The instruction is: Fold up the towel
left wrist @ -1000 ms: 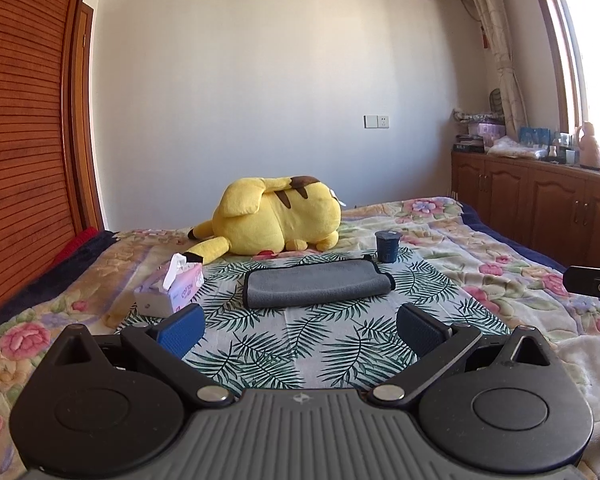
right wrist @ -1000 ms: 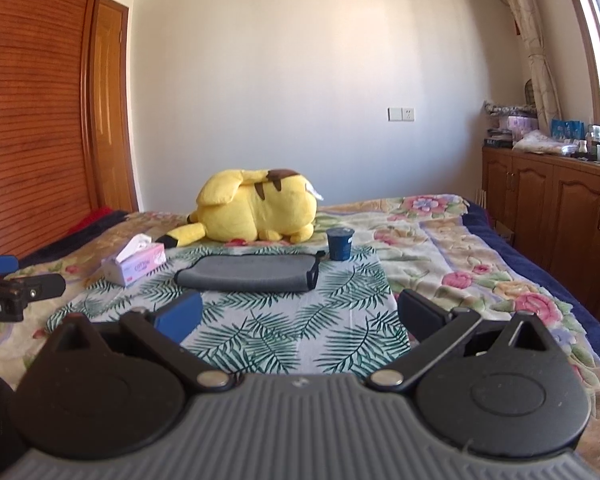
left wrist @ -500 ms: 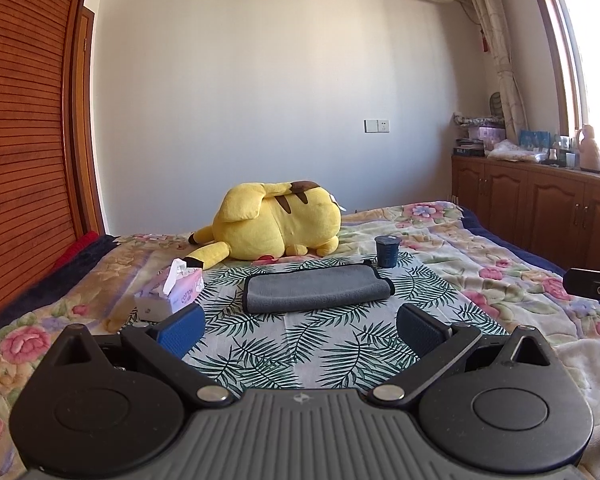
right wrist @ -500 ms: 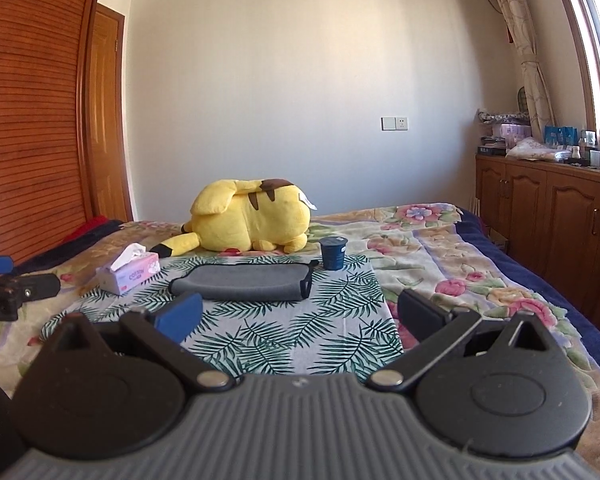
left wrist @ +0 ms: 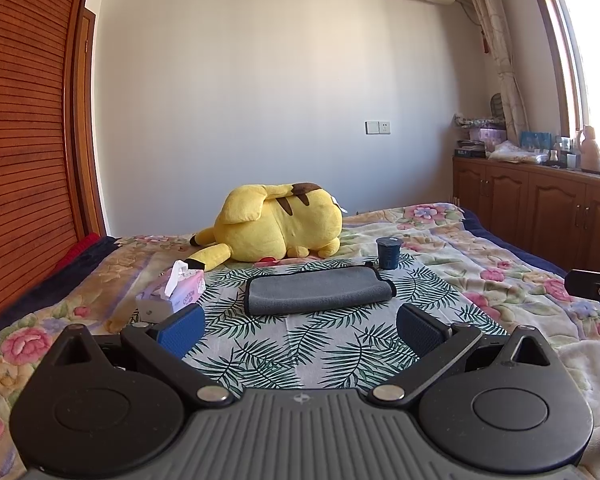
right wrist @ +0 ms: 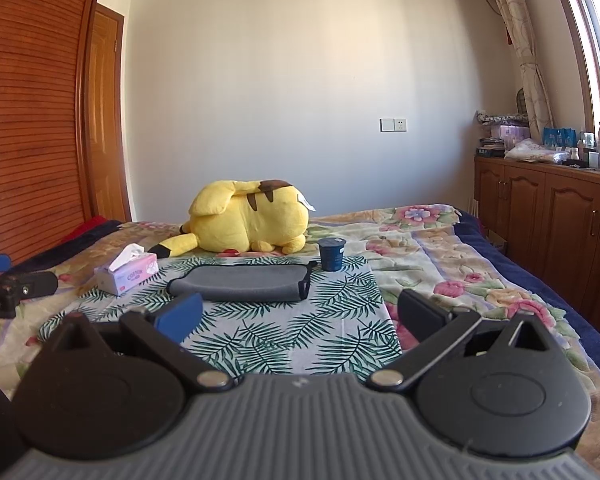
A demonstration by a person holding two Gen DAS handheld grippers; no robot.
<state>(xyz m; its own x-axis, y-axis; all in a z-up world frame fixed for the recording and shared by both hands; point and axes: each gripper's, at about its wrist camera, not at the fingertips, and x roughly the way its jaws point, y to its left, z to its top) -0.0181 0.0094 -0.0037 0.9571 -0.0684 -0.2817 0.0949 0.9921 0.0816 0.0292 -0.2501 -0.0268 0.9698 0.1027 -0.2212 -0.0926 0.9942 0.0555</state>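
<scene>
Holding each hand-held gripper, left (left wrist: 298,326) and right (right wrist: 300,318), spread and empty short of the towel (left wrist: 318,290), we judge it folded on the bed's leaf-print cloth (left wrist: 300,344).

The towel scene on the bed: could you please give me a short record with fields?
towel: grey towel, folded, flat on the palm-leaf cloth
left gripper: open, empty, short of the towel
right gripper: open, empty, short of the towel
behind towel: yellow plush, dark cup
left of towel: tissue box
</scene>
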